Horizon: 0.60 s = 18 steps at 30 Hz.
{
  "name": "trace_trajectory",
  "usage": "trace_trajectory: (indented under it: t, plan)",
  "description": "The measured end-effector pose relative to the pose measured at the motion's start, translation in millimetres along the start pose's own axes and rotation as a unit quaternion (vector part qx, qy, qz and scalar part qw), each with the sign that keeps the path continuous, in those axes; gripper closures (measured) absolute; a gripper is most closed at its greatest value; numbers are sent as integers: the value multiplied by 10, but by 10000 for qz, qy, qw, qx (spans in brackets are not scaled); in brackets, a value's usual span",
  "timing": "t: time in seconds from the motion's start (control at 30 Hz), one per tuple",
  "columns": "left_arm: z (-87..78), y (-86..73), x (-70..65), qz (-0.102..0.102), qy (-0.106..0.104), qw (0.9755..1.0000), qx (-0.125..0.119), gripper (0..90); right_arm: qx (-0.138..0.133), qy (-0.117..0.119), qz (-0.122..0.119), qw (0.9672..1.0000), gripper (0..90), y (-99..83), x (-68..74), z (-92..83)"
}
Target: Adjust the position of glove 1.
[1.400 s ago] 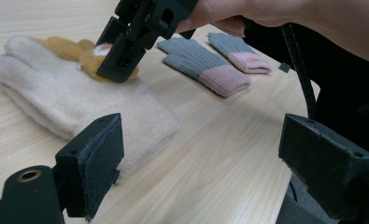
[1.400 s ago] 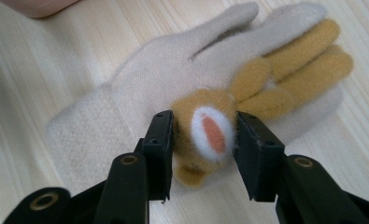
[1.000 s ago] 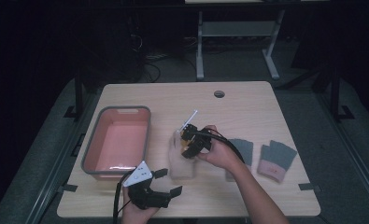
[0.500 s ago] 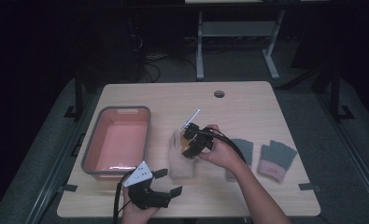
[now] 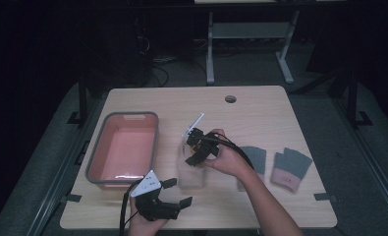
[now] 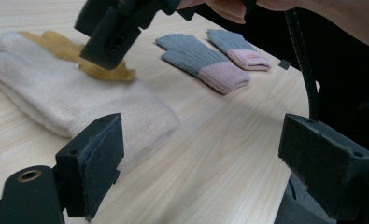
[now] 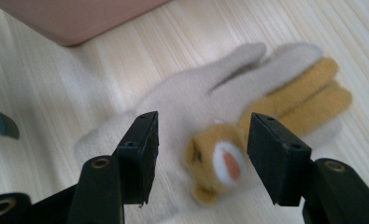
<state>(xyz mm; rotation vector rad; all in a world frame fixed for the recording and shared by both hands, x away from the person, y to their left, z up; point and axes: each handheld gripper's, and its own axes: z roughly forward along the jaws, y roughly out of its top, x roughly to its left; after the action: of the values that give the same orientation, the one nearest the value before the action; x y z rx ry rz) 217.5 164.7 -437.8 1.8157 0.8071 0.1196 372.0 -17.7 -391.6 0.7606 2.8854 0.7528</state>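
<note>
A cream glove [image 7: 173, 116] lies flat at the table's centre, with a tan bear face [image 7: 219, 163] and tan fingers [image 7: 308, 98]. My right gripper [image 7: 208, 156] hovers just above it, jaws open to either side of the bear face and just opening wider, with nothing pressed between them. In the high view the right gripper [image 5: 189, 147] sits over the cream glove [image 5: 191, 172]. My left gripper [image 5: 178, 192] rests open near the front edge. Its jaws [image 6: 210, 168] point past the cream glove [image 6: 79, 102] toward the right gripper [image 6: 112, 28].
A pink bin with a grey rim [image 5: 96, 157] stands at the left, its corner [image 7: 79, 18] close to the glove. Two grey gloves with pink cuffs [image 5: 253, 160] [image 5: 292, 169] lie at the right. A cable hole [image 5: 230, 99] is at the back.
The right gripper's jaws look slightly wider apart over the cream glove. Both hands stay where they were.
</note>
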Motion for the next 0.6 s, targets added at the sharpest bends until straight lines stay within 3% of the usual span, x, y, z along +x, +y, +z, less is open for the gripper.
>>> trace_trajectory:
  t: [0.27, 0.6]
  plan:
    - [-1, -1, -1, -16, -11, 10000, -4, 143, 190, -15, -245, 9995, 430, 151, 84, 160]
    - [6, -5, -10, 1, -21, 10000, 31, 143, 373, -132, -367, 9985, 414, 238, 127, 318]
